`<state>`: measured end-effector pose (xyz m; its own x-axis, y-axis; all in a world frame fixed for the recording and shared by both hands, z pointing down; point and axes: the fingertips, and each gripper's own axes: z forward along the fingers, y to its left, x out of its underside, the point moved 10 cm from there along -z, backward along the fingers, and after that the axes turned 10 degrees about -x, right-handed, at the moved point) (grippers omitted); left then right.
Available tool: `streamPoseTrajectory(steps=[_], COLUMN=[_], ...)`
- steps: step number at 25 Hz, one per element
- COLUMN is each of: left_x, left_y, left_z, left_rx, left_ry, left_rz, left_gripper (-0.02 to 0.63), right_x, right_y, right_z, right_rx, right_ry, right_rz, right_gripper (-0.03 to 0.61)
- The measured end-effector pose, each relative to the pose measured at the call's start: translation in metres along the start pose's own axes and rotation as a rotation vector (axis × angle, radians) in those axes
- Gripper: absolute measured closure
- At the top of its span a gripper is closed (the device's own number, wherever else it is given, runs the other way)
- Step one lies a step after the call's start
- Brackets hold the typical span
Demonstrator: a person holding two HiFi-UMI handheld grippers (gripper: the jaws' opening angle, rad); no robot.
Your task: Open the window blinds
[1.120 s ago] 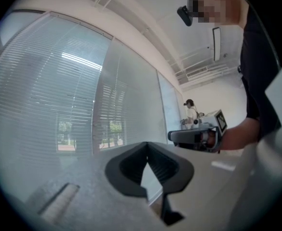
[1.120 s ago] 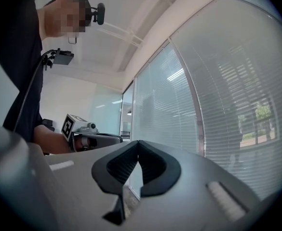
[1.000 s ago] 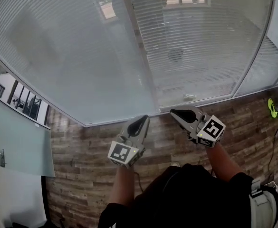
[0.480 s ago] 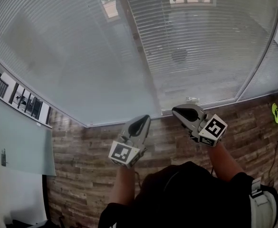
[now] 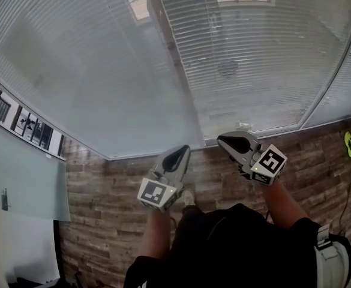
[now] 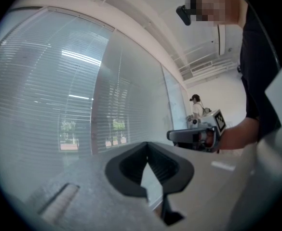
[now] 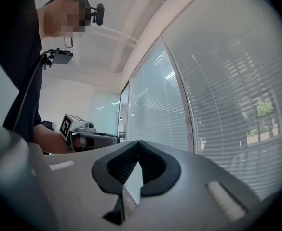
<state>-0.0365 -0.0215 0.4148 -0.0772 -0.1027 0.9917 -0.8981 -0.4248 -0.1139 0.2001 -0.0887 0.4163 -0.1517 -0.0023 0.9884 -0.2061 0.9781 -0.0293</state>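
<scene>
White slatted blinds (image 5: 103,71) hang down over the wide window, reaching the sill line just ahead of both grippers. The pane right of the brown mullion (image 5: 169,41) lets more of the outside show through its slats. My left gripper (image 5: 180,151) is held level a short way from the blinds' lower edge, shut and empty. My right gripper (image 5: 222,140) is beside it, also shut with nothing in it. The left gripper (image 6: 147,144) faces the blinds (image 6: 49,95), and the right gripper (image 7: 138,142) has the blinds (image 7: 227,81) on its right. No cord or wand shows.
The wood-pattern floor (image 5: 103,203) runs up to the window. A glass partition (image 5: 19,185) stands at the left. A yellow-green object (image 5: 350,141) and cables lie on the floor at far right. Another person (image 6: 196,107) stands far off along the window wall.
Both grippers have edged slightly toward the blinds and stayed shut. The head view has shifted a little, and a shoe tip now shows below the left gripper.
</scene>
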Motion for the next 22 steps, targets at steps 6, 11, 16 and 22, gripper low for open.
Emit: streamPoseTrajectory(steps=[6,11,16,22], left_x=[-0.004,0.002,0.002,-0.008], left_y=[0.016,0.041,0.072,0.103], left_z=[0.021,0.035,0.055,0.077], left_rx=[0.038,0.052,0.089,0.164], left_ry=[0.009,0.000,-0.007,0.012], left_rz=[-0.012,-0.017,-0.005,-0.005], left_gripper=[0.609,0.609,0.609,0.609], right_x=[0.000,0.004,0.002,-0.004], right_y=[-0.020,-0.035,-0.053,-0.071], right_z=[0.011,0.025,0.050,0.080], right_rx=[0.021,0.041,0.082,0.138], right_ry=[0.002,0.001,0.006,-0.015], right_rz=[-0.032,-0.050,-0.047,-0.057], right_gripper=[0.574,0.574,0.574,0.574])
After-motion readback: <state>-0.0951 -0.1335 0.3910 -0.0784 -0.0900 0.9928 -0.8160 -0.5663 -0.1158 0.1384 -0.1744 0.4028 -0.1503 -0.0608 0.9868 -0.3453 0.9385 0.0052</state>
